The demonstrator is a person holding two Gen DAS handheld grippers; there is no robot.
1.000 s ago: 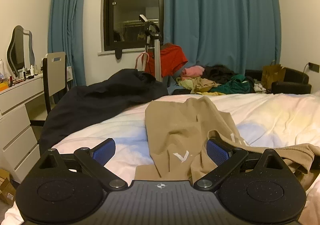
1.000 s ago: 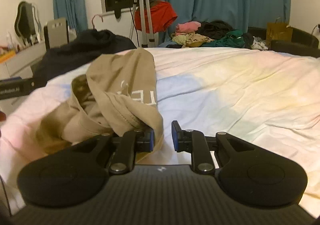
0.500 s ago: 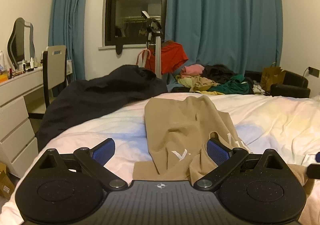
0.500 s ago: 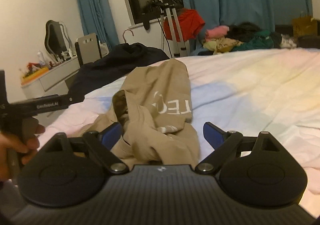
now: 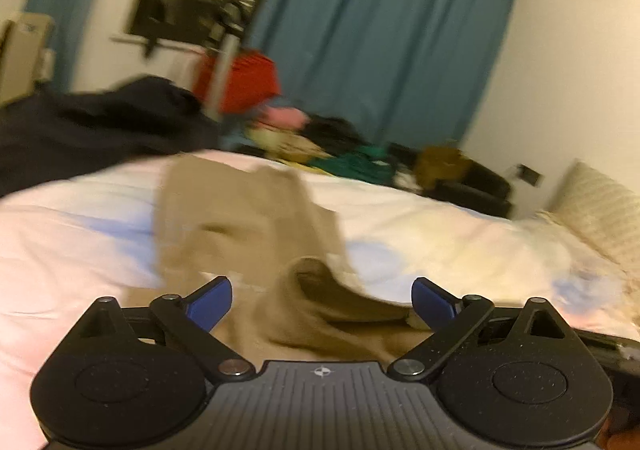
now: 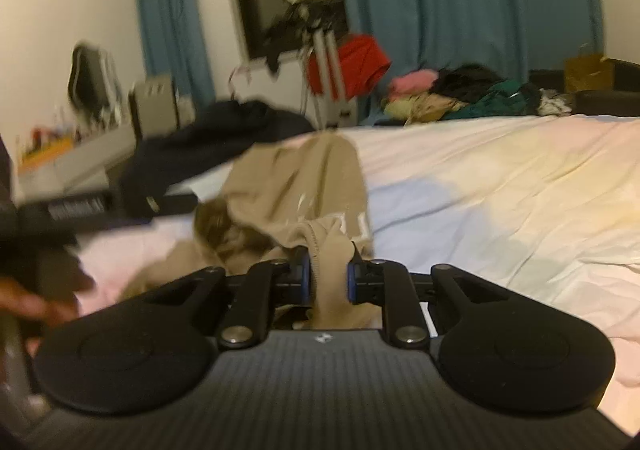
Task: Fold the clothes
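blurring hides tan garment (image 6: 304, 185) lettering; right jaws clamped.

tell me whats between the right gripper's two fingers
A bunched fold of the tan garment sits clamped in the right gripper, seen in the right wrist view.

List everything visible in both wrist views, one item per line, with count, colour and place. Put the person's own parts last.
Tan garment: one, tan with white lettering, crumpled on the bed.
Bed sheet: one, pastel pink, blue and yellow, covering the bed.
Dark garment: one, near black, at the bed's far left edge.
Red garment: one, red, hung on a stand by the window.
Clothes pile: one heap, pink, green, black, yellowish, beyond the bed.
Curtains: teal, flanking the window.
Paper bag: one, brown, far right.
Left claw: open, over the tan garment.
Right claw: shut on a fold of the tan garment.
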